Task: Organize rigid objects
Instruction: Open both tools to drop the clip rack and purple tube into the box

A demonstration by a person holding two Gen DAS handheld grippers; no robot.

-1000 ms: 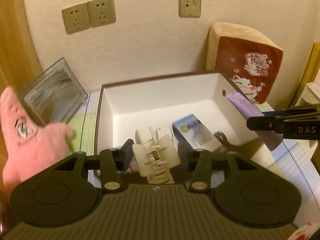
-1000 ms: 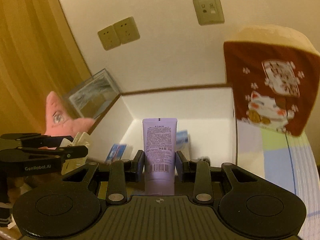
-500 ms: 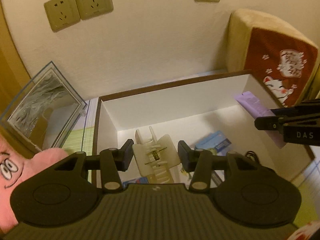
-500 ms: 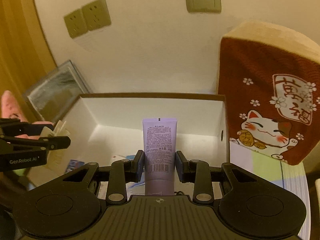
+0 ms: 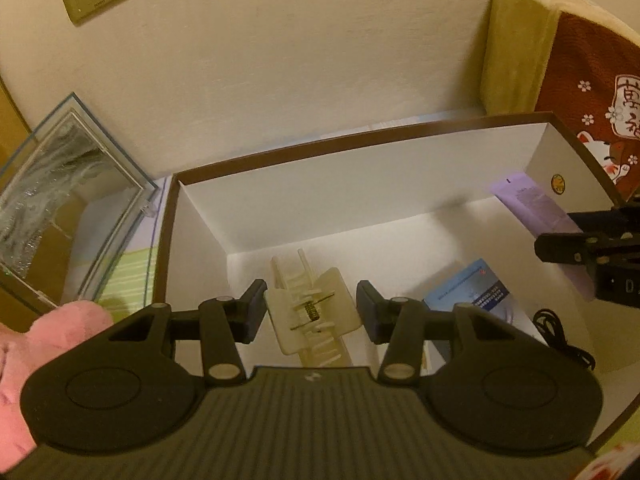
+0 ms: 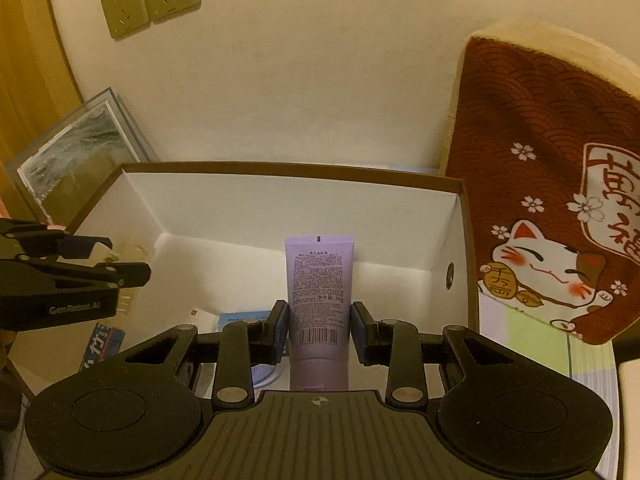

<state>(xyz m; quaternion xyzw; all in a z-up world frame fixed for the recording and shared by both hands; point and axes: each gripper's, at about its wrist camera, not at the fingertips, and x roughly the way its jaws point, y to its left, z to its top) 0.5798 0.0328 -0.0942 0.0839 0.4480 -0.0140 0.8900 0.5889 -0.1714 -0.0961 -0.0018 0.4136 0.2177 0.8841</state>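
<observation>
My left gripper (image 5: 310, 312) is shut on a cream plastic hair claw clip (image 5: 310, 312) and holds it over the left part of the white box with a brown rim (image 5: 360, 142). My right gripper (image 6: 319, 322) is shut on a lilac cosmetic tube (image 6: 319, 280), upright above the right part of the same box (image 6: 288, 170). The tube also shows at the right in the left wrist view (image 5: 536, 208). A blue and white carton (image 5: 476, 300) and a black cable (image 5: 560, 332) lie on the box floor.
A clear acrylic frame (image 5: 60, 208) leans on the wall left of the box. A pink plush toy (image 5: 40, 344) sits at the near left. A red lucky-cat cushion (image 6: 552, 184) stands right of the box. Wall sockets (image 6: 148, 4) are above.
Both grippers have moved forward and lower over the box, each keeping its object. The box now fills more of both views.
</observation>
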